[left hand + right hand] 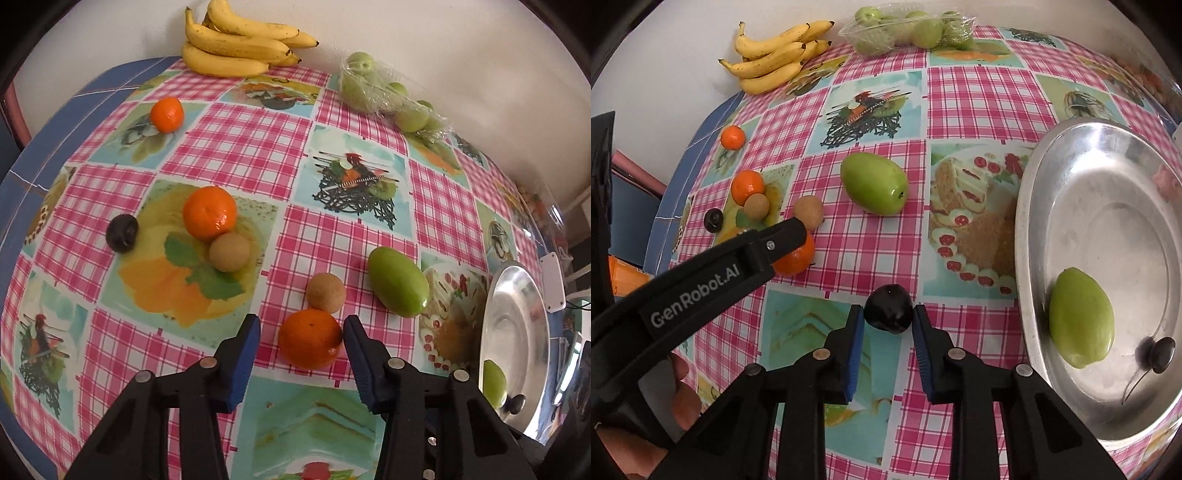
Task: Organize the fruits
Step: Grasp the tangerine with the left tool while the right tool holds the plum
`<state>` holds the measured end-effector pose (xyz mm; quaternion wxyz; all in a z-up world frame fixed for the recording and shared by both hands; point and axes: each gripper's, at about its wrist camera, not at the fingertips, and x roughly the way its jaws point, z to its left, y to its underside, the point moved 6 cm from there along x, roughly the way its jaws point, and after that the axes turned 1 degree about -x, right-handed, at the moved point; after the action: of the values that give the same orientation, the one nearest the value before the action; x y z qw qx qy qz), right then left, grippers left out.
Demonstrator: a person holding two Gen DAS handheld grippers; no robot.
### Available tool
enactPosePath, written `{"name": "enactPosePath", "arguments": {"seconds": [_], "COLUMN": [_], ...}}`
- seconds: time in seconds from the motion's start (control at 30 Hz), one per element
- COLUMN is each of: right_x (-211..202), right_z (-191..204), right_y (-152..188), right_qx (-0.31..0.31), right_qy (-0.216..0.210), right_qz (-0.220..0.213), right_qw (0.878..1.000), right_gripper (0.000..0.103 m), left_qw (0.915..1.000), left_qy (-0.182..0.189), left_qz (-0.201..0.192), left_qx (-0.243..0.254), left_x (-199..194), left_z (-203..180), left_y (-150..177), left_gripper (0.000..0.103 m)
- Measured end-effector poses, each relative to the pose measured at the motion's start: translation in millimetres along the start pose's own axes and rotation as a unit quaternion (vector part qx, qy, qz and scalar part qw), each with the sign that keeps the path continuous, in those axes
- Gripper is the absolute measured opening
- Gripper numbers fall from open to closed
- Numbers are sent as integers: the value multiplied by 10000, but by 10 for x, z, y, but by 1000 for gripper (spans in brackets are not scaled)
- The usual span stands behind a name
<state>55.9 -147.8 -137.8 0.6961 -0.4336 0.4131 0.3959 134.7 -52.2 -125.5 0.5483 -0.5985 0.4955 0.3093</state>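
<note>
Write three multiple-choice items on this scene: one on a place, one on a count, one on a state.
1. Where do the bananas lie?
A. against the wall
B. on the metal plate
C. under the left claw

2. How many oranges are on the tablecloth?
A. one
B. five
C. three

3. The right claw is:
A. open over bare cloth
B. shut on the dark plum
C. shut on a banana

Answers: 1 A, the bunch touches the wall at the far edge; 2 C, three show in both views; 3 B, both pads press the plum.
</note>
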Motion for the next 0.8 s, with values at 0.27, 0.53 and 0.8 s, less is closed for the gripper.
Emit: {"name": "enactPosePath", "arguments": {"seconds": [0.27,0.53,0.8], "right_x": [-70,-300,-481], "right_z": [-62,-112,-206], "right_y": [-8,-118,-164], "right_qx": [68,224,336], "right_qy": [-77,-284,-290], "right_qz": [-47,-372,-617], "right_qw": [9999,9987,9971], "right_gripper": [27,27,27], "left_qw": [10000,9993,9987], "left_qy": [67,227,276], "left_qz": [15,-251,-375], "left_qx": [-71,-155,-213], "left_x": [-7,-233,-333], "left_z": [1,-70,-171], "left_y": [8,-99,-107], "left_gripper": [39,39,39]}}
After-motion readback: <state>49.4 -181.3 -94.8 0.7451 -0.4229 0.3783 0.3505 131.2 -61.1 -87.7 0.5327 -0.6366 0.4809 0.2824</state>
